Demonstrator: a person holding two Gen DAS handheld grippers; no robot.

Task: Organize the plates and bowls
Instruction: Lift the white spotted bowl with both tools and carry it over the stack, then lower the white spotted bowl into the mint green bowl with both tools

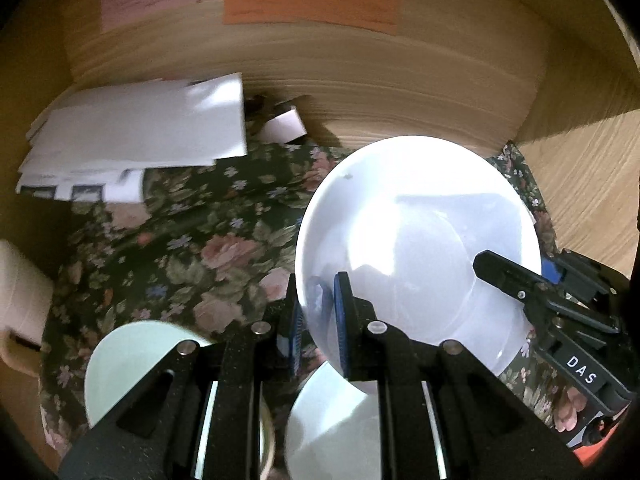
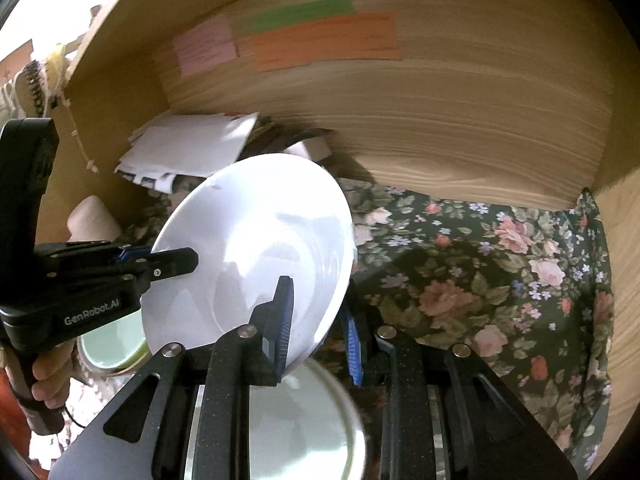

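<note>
Plate (image 1: 416, 240) lifted by both grippers

Left gripper (image 1: 316, 320) and right gripper (image 2: 316, 316) each clamp opposite rim edges at frame centre, likely sharing its weight.

Motion is blurring the writing on the coloured notes (image 1: 310, 2) beyond reading, while gripper bodies are hiding much of the pale green bowl (image 1: 128, 364) and the lower dish (image 2: 304, 424)
</note>
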